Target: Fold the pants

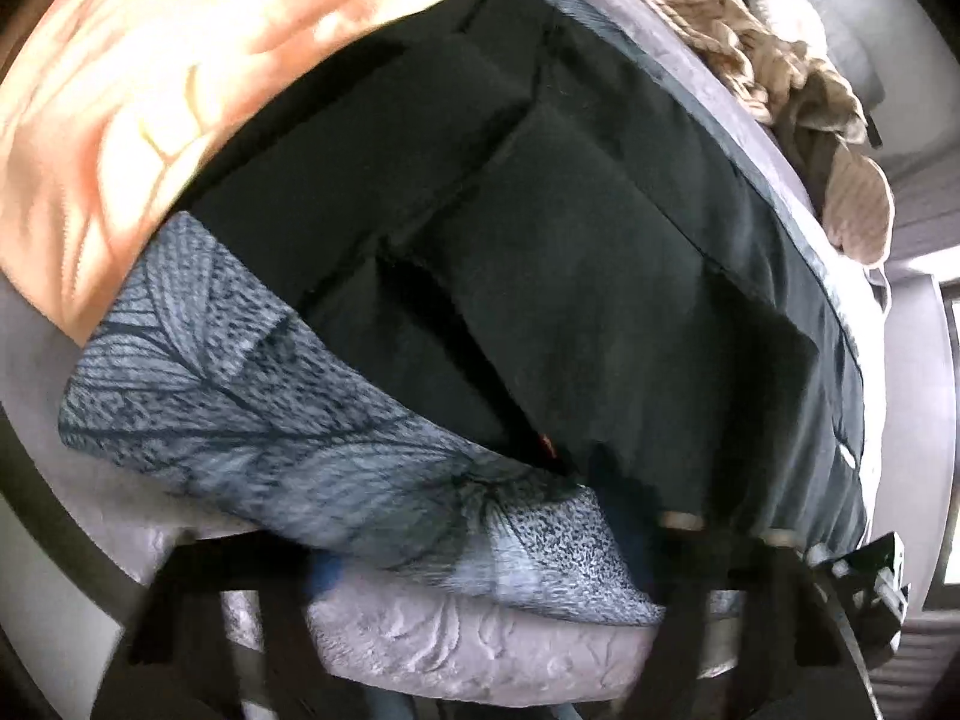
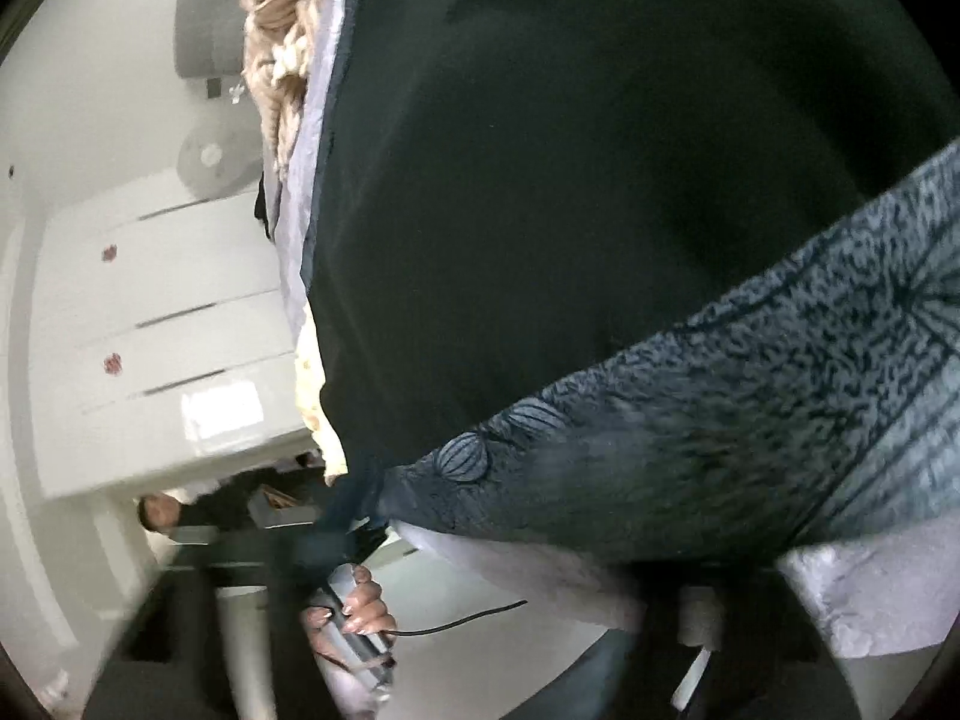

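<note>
Dark pants [image 1: 540, 240] lie spread in folded panels on the bed, with a frayed hem toward me. In the left wrist view the near edge of the pants drops between the tan pads [image 1: 678, 519] of my left gripper [image 1: 729, 531]. In the right wrist view a hand [image 2: 360, 612] holds that left gripper [image 2: 351, 519], and a corner of dark cloth is drawn to a point in it. The pants [image 2: 600, 180] fill the top of that view. Of my right gripper [image 2: 672, 606] only one tan pad [image 2: 699, 621] shows under the cloth, so its jaws are hidden.
A blue-grey leaf-print cloth [image 1: 270, 420] [image 2: 720, 420] lies across the near edge of the lilac bedspread [image 1: 480, 648]. A peach blanket [image 1: 150, 90] and a beige knitted throw [image 1: 780, 78] border the pants. White drawers [image 2: 168, 324] and another person [image 2: 156, 516] are beyond the bed.
</note>
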`<act>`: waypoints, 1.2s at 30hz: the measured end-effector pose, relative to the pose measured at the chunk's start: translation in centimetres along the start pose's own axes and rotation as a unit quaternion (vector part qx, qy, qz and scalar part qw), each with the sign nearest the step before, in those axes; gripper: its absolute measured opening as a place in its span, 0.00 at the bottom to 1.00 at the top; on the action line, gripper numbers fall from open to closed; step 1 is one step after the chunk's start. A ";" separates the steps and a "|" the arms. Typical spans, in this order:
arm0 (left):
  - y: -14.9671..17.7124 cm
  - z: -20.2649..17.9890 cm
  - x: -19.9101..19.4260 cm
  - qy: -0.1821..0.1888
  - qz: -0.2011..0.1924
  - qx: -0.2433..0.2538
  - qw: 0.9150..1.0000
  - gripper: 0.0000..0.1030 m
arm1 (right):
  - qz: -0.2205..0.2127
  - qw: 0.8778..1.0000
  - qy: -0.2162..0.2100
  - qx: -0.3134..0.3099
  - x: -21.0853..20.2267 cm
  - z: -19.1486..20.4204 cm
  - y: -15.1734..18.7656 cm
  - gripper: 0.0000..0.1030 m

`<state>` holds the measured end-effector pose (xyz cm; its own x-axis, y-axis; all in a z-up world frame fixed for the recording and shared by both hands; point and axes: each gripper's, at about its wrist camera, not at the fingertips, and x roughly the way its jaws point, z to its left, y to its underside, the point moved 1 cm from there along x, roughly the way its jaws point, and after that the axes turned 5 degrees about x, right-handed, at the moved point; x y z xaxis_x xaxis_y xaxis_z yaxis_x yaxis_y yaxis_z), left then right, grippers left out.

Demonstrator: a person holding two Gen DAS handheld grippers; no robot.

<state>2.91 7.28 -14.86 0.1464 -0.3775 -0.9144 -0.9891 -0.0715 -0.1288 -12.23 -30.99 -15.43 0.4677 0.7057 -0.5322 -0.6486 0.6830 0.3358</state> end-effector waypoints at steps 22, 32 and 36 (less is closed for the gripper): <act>-17.9 -8.5 -5.1 0.042 -0.110 0.085 0.989 0.22 | -0.053 0.969 0.056 -0.235 -2.2 20.8 -11.5 0.13; -24.0 -6.2 2.3 0.004 -0.092 0.074 0.993 0.63 | -0.065 0.962 0.169 -0.206 7.8 18.6 -21.5 0.48; -22.8 -7.8 -1.0 -0.036 -0.117 0.143 0.982 0.63 | -0.080 0.941 0.211 -0.253 7.8 21.0 -18.4 0.63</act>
<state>25.42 2.10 -8.06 0.3786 -0.3146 -0.8705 -0.8942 0.1183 -0.4317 15.97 -34.10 -9.49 0.3719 0.3911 -0.8419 -0.8433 0.5215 -0.1303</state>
